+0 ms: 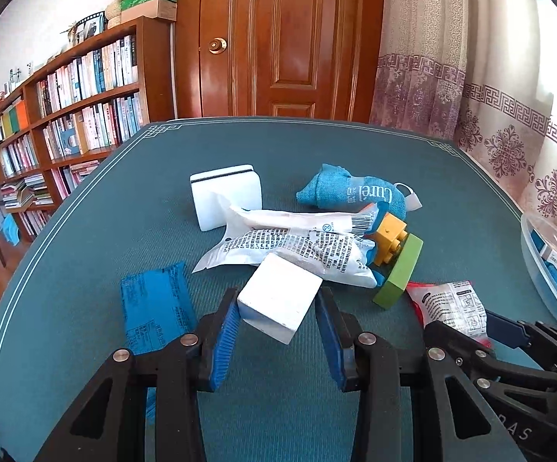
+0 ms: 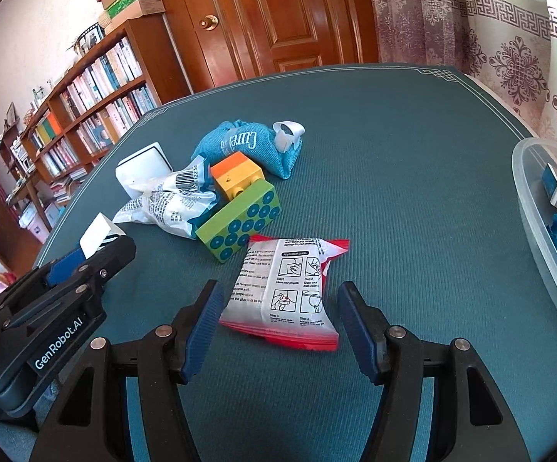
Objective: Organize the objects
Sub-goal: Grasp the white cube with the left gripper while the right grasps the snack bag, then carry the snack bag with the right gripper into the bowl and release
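1. White block (image 1: 278, 300) tilted on the surface (image 1: 317, 154), just in front of the central pile; sits between the blue pads of the left tongs (image 1: 278, 331).
2. Left tongs spread moderately around the white block; left pad appears to touch its edge, right pad just apart. Not gripping.
3. Red-edged sachet (image 2: 282, 292) with printed instructions, flat on the surface on the near right side of the pile; lies between and just ahead of the right tongs (image 2: 278, 335).
4. Right tongs spread wide, pads clear of the sachet on both sides.
5. Pile itself: crumpled white printed wrappers (image 1: 294, 238), green block (image 2: 240, 219) with blue dots touching the sachet's far corner, orange-yellow block (image 2: 236, 177) leaning on the green one.
6. Behind the pile: blue fabric pouch (image 2: 251, 146) lettered "Curel", white box (image 1: 226, 196) to its left.
7. Left of the white block: blue packet (image 1: 155, 300), flat.
8. Far right of the pile: clear plastic tub (image 2: 529, 208) holding a small carton and something blue.
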The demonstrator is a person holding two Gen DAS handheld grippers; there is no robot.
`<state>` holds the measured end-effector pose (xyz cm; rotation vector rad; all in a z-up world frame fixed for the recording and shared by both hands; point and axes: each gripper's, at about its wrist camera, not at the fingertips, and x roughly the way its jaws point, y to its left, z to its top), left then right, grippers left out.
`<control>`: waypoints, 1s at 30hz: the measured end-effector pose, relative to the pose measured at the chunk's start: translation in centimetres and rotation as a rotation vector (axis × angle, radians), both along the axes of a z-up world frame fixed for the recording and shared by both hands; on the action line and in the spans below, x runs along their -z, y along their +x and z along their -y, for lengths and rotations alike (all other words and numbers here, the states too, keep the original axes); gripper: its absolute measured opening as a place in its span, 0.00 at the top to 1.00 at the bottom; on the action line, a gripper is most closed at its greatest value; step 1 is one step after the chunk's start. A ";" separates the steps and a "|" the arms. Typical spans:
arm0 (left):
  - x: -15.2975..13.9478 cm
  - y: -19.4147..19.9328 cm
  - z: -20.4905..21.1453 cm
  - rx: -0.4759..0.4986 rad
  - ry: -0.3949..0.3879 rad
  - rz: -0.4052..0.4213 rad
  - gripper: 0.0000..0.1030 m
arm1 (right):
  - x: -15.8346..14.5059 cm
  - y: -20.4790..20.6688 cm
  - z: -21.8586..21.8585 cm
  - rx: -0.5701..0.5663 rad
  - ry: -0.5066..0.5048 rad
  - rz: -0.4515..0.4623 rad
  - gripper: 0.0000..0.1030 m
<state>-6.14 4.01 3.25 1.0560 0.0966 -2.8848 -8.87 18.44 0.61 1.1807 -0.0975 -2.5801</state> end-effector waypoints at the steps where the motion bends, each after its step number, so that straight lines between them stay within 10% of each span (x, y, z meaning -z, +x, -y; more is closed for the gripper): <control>1: 0.0 0.0 0.1 -0.002 0.002 -0.001 0.59 | 0.0 0.0 0.2 -0.002 0.010 -0.007 0.40; 30: -0.2 0.8 -1.9 0.093 -0.003 -0.022 0.59 | -3.4 3.0 -5.7 0.155 -0.017 -0.098 0.50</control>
